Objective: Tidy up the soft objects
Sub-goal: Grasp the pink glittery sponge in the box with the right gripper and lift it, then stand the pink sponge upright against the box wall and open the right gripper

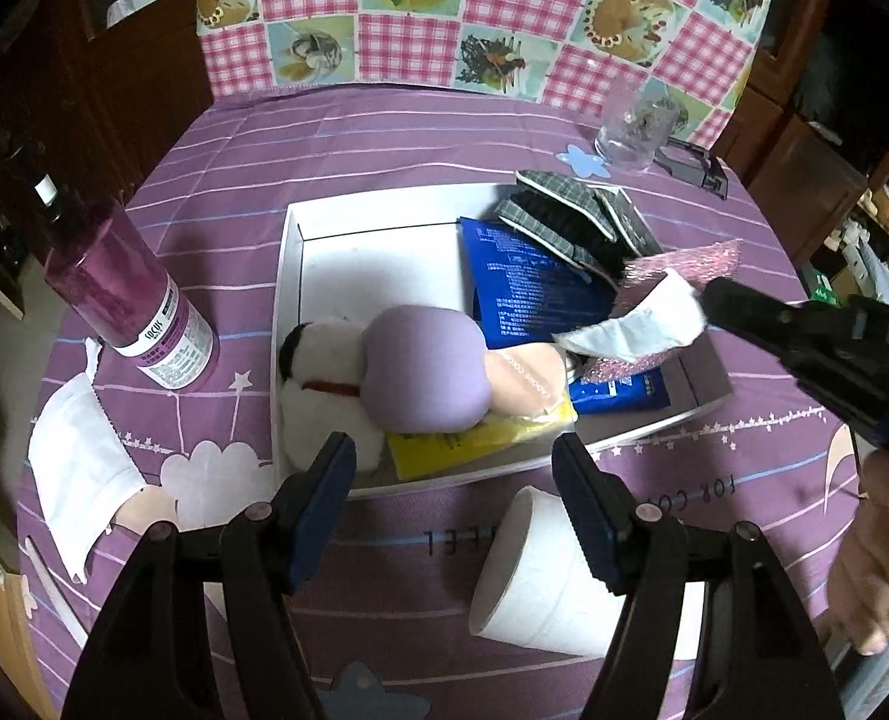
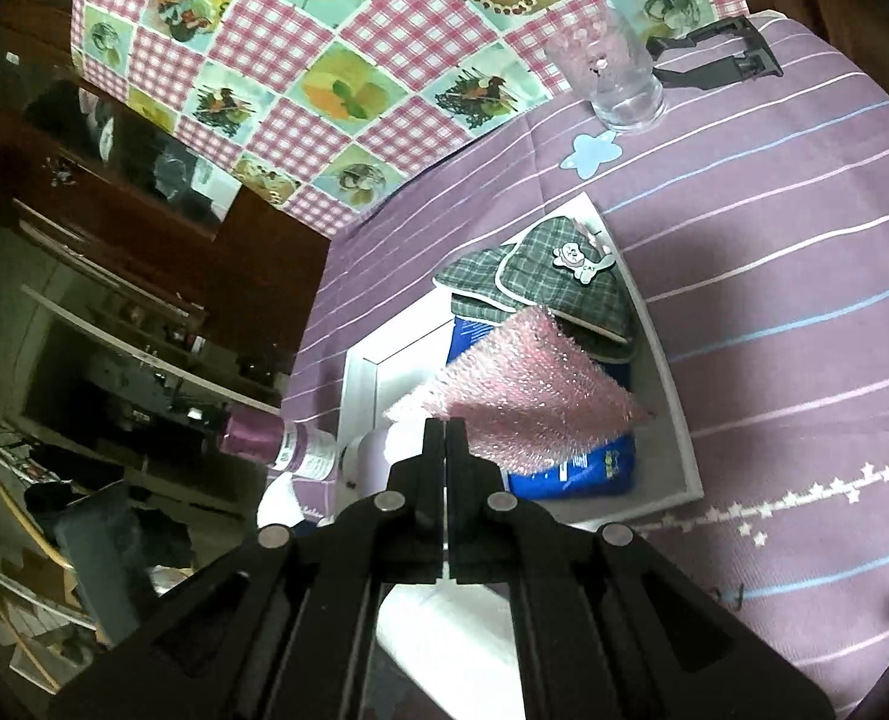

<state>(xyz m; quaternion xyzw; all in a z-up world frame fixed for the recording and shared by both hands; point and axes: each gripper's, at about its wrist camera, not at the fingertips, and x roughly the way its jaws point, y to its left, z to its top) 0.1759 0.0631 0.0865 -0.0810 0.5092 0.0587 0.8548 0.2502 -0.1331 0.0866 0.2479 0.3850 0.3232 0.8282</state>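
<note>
A white tray point(image 1: 291, 276) on the purple cloth holds a white plush toy point(image 1: 324, 360), a lilac cushion point(image 1: 423, 372), a blue packet point(image 1: 528, 288), a yellow packet point(image 1: 444, 450) and grey plaid fabric pieces point(image 1: 558, 210). My right gripper point(image 1: 708, 294) comes in from the right, shut on a pink sparkly cloth point(image 1: 684, 261) with a white underside. The cloth hangs over the tray's right part. In the right wrist view the shut gripper point(image 2: 446, 426) pinches the pink cloth point(image 2: 534, 384) above the plaid pieces point(image 2: 540, 288) and tray point(image 2: 666, 372). My left gripper point(image 1: 453, 456) stands open over the tray's near rim, holding nothing.
A white paper cup point(image 1: 534, 576) lies on its side by my left gripper's right finger. A purple bottle point(image 1: 126, 294) and a white packet point(image 1: 78, 468) are at the left. A glass point(image 1: 630, 126) and a black clip point(image 1: 702, 165) stand at the back right. A person's hand point(image 1: 882, 552) is at the right edge.
</note>
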